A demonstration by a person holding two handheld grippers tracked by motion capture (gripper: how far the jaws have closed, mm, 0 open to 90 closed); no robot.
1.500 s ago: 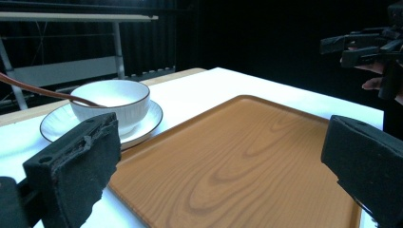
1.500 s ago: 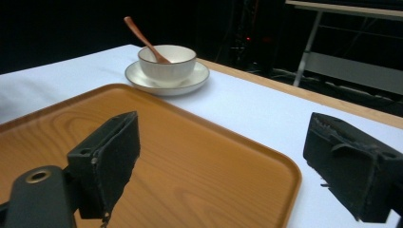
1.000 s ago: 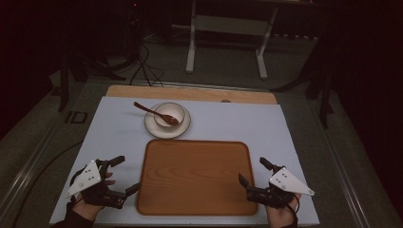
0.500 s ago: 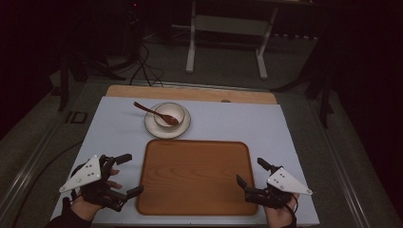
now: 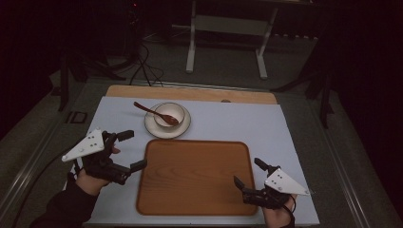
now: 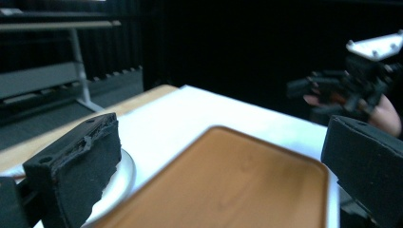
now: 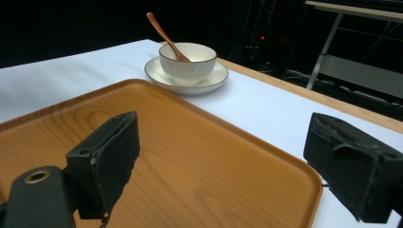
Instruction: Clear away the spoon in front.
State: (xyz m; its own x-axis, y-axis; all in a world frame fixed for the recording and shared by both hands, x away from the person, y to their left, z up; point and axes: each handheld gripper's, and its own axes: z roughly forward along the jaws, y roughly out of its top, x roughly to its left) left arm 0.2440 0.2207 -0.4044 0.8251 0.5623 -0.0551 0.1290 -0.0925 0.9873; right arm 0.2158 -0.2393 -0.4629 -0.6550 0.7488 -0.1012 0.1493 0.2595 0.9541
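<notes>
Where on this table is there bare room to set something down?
The rectangular wooden tray is bare inside. The pale tabletop is free right of the white saucer, between tray and far wooden edge. It is crowded at the far left, where the white bowl with the brown wooden spoon sits, and beside the tray's near corners by both grippers.

Both grippers, the left gripper point(image 5: 126, 151) and the right gripper point(image 5: 248, 173), are black, each topped by a grey triangular plate with screws; a dark sleeve point(image 5: 64, 209) covers the left forearm.

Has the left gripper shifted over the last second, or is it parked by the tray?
Yes. The left gripper has moved away from the person, up the wooden tray's left edge toward the saucer, jaws open.
</notes>
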